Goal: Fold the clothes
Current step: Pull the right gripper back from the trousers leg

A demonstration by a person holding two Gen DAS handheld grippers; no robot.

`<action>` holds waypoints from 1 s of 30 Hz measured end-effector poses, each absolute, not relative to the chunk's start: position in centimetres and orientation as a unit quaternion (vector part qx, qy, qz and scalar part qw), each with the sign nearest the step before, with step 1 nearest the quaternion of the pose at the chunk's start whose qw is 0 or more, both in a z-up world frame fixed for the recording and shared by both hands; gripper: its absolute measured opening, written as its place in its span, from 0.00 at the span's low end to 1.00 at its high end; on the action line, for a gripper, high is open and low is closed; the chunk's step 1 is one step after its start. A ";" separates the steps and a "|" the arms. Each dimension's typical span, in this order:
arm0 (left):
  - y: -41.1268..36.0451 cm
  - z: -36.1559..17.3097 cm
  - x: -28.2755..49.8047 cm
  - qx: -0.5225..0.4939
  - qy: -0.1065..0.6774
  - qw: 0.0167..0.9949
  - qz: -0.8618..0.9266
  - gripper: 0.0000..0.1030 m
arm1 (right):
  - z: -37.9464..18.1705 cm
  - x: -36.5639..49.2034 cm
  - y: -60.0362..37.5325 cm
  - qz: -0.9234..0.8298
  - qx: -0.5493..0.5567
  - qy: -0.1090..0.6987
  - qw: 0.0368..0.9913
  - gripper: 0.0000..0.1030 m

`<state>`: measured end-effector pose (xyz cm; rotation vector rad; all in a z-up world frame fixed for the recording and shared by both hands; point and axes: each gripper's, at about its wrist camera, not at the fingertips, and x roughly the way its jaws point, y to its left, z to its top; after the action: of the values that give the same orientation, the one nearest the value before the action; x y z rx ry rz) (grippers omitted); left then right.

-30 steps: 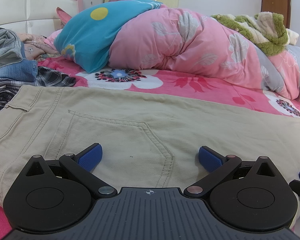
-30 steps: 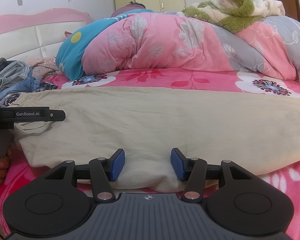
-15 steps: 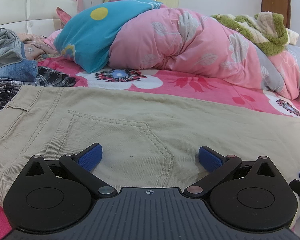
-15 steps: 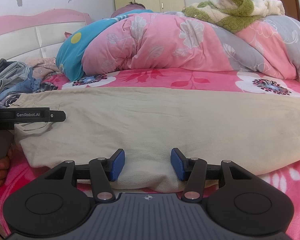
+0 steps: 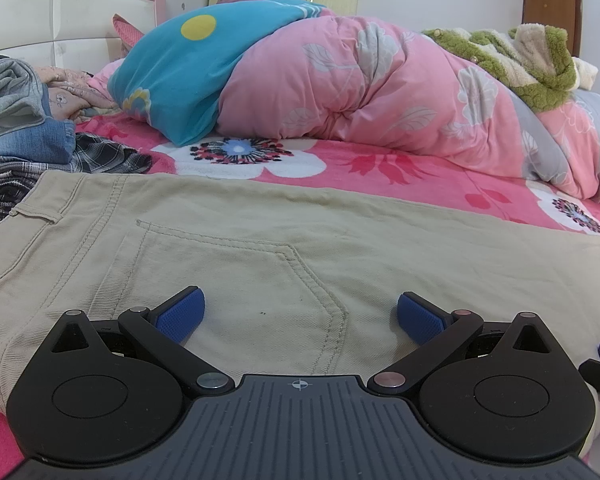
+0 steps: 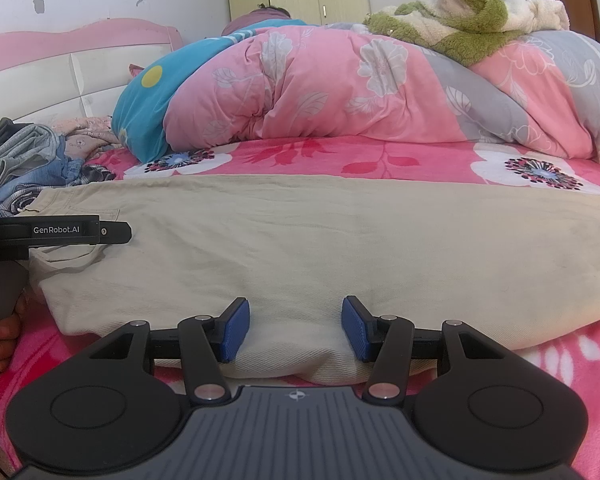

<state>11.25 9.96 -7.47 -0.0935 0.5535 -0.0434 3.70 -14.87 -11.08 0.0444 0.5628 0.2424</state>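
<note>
The long beige cotton trousers [image 6: 320, 240] lie flat and unfolded ahead of both empty, parted claws, left [image 5: 300, 314] and right [image 6: 296, 330].

Your khaki trousers [image 5: 300, 248], laid flat across the bed.

You have them spread lengthwise on the pink flowered sheet, waistband toward the left beside the heap of other clothes, legs [image 6: 380, 240] running off to the right. You are looking at the seat side: a stitched back pocket [image 5: 236, 280] with a pointed lower edge faces up, and a belt loop [image 5: 36, 214] shows at the waistband. The near edge [image 6: 300, 368] bulges a little where the cloth doubles over.
</note>
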 end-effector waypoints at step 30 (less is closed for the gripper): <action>10.0 -7.5 11.3 -0.045 0.275 0.960 -0.021 1.00 | -9.3 8.2 -18.8 0.057 0.016 0.295 0.954 0.65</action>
<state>11.32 9.96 -7.51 -0.0914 0.5568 -0.0419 8.19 -18.76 -9.27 0.0327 0.5987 0.1153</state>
